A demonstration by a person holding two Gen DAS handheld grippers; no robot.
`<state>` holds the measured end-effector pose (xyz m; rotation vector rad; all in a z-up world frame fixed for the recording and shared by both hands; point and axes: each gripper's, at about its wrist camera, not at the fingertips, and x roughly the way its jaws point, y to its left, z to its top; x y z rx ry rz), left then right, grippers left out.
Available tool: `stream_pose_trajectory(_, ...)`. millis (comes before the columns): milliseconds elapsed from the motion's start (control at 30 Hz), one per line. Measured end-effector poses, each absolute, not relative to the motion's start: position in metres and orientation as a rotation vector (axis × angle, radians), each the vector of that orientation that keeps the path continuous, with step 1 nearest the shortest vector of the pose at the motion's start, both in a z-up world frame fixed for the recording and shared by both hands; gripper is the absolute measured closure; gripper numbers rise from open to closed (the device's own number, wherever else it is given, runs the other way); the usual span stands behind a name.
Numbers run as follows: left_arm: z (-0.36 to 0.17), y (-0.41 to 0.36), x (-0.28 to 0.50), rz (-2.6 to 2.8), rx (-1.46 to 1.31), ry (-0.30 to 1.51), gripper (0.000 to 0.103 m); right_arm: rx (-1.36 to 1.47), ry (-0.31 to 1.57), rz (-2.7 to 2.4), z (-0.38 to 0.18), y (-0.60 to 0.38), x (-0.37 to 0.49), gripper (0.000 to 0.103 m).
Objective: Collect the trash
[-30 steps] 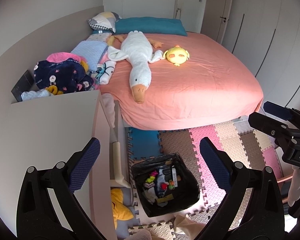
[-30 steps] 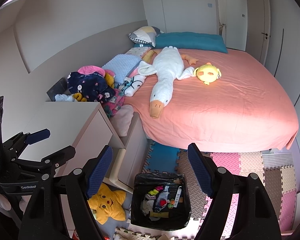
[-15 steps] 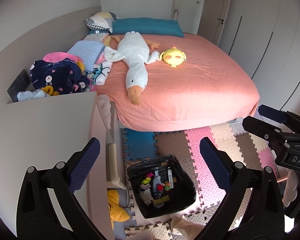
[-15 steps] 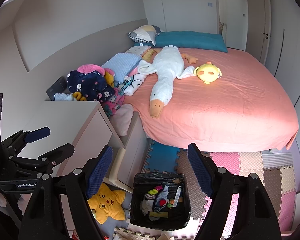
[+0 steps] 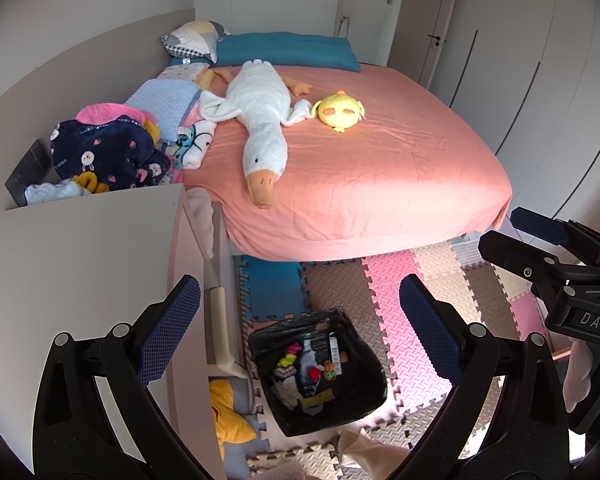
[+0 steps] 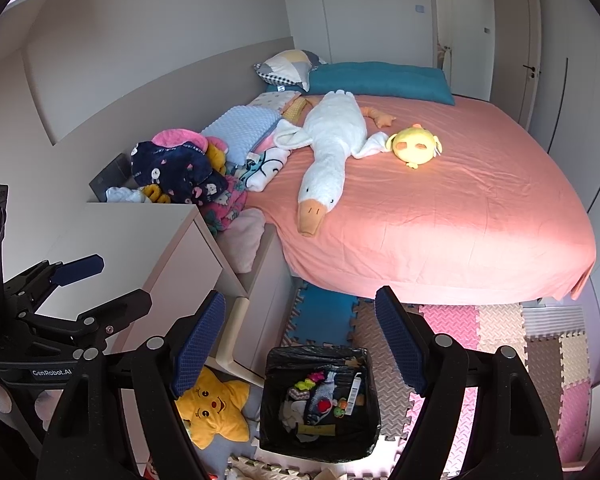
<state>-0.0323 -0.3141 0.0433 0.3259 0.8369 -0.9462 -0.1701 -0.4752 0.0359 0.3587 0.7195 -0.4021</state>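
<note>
A black-lined trash bin (image 5: 360,376) stands on the foam floor mats below both grippers; it also shows in the right wrist view (image 6: 276,420). It holds colourful scraps, a grey cloth and a barcode tag (image 6: 354,392). My left gripper (image 5: 300,332) is open and empty, high above the bin. My right gripper (image 6: 300,340) is open and empty, also above the bin. The right gripper shows at the right edge of the left wrist view (image 5: 540,248); the left gripper shows at the left of the right wrist view (image 6: 84,292).
A bed with a pink sheet (image 5: 380,168) carries a white goose plush (image 5: 264,128) and a yellow chick plush (image 5: 338,110). A white cabinet (image 5: 80,280) stands at the left with clothes (image 5: 104,152) behind it. A yellow star plush (image 6: 212,408) lies on the floor.
Both views shifted slightly; the left gripper drifted a little so the bin and bed sit further left in its view. Both grippers stay open and empty.
</note>
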Motion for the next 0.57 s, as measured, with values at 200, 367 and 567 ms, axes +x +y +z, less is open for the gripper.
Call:
stream_pose_trajectory(200,0.0419,-0.3168,-0.0325,-0.956,0.337,0.84,0.007,0.358,0.72,-0.403,0.0339,-0.4772,-0.172,0.025)
stream_pose_trajectory(367,0.0426,-0.3189,-0.0332,-0.951,0.344,0.822,0.007,0.358,0.72,-0.404,0.0343,-0.4772,-0.1714,0.025)
stream_pose_trajectory(567,0.0462,-0.3187,-0.0341,-0.947,0.337,0.786,0.007,0.36,0.722,-0.406,0.0321,-0.4795,-0.1751,0.025)
